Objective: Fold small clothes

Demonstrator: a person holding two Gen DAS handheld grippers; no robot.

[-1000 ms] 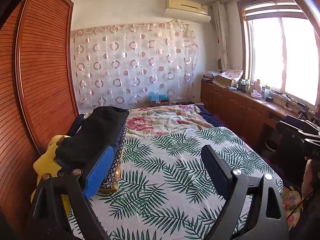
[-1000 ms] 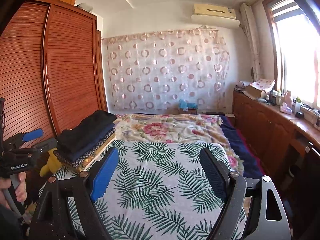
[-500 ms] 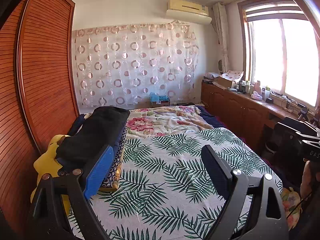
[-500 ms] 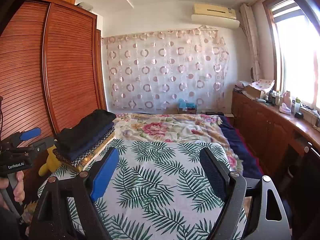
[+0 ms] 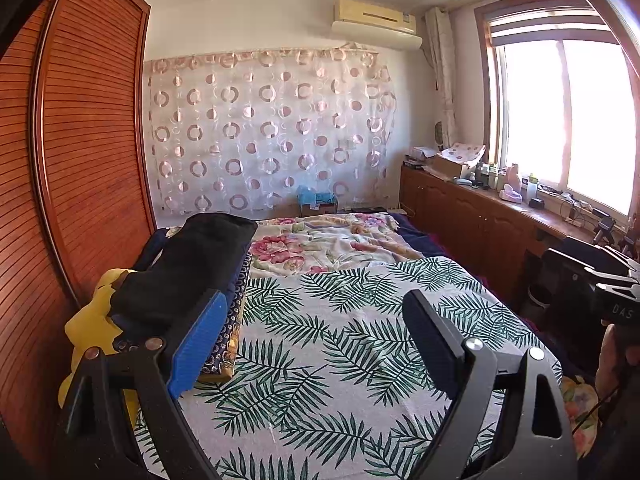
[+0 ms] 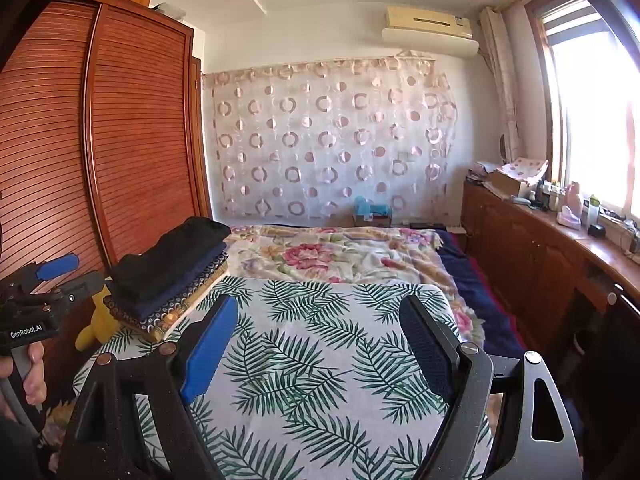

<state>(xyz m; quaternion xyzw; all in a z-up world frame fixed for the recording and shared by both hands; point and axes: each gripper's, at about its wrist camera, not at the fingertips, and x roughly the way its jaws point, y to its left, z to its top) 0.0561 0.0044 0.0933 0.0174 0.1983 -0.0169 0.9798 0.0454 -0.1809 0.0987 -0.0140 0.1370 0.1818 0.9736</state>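
Observation:
A stack of folded clothes [image 5: 188, 264] lies on the left side of the bed, black on top, then navy, with a patterned piece at the bottom; the right wrist view shows the same stack [image 6: 172, 268]. My left gripper [image 5: 316, 304] hangs open over the palm-leaf sheet [image 5: 340, 340], and its blue finger [image 5: 200, 340] overlaps the stack's near end in the picture. My right gripper [image 6: 320, 308] is open over the same sheet [image 6: 320, 360] with nothing between its fingers. No loose garment lies on the sheet.
A floral blanket [image 6: 340, 252] covers the far half of the bed. A yellow plush toy [image 5: 92, 320] sits between the bed and the wooden wardrobe [image 5: 80, 160]. A low cabinet [image 6: 540, 248] with bottles and boxes runs under the window on the right.
The right wrist view has drifted slightly sideways, so the left gripper sits a little further left in it. The left gripper has stayed still, and both sets of jaws are unchanged.

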